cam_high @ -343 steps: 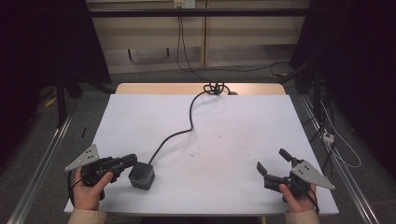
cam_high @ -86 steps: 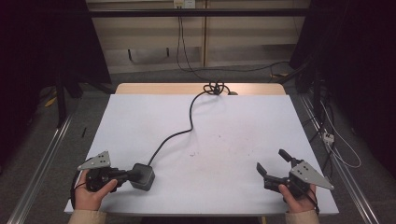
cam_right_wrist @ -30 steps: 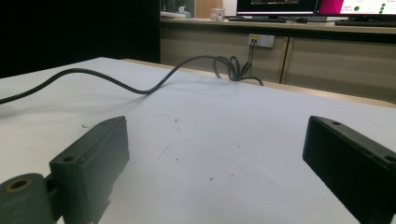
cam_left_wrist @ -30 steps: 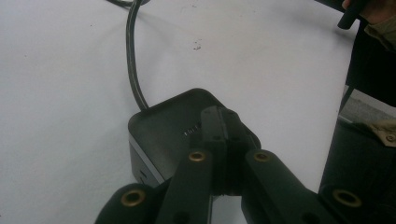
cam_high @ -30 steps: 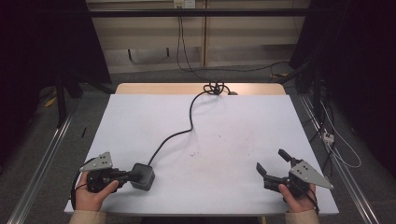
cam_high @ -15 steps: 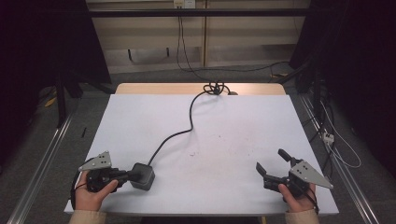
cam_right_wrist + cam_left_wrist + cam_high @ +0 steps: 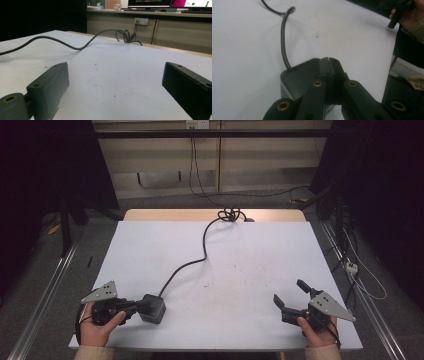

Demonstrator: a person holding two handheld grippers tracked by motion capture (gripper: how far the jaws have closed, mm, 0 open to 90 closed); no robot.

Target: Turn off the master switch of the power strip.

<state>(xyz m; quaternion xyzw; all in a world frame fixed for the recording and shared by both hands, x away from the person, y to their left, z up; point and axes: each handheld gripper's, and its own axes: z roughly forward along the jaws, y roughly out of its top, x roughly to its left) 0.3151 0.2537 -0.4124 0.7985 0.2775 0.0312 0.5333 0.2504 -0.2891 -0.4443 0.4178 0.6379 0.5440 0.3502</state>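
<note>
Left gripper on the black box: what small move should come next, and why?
Probably opening the left gripper a little: its jaws are shut together over the top of the black box rather than around it, so they hold nothing. The right gripper waits open, away from the cable.

White table (image 7: 250,245) with a wooden strip along its far edge, standing on grey floor (image 7: 165,202). Beige panelled wall (image 7: 260,165) behind, carrying a socket (image 7: 196,124) at the top. Metal rails (image 7: 45,290) run along both sides of the table. Dark areas flank the room. Monitors (image 7: 150,3) stand on a counter (image 7: 160,13).
</note>
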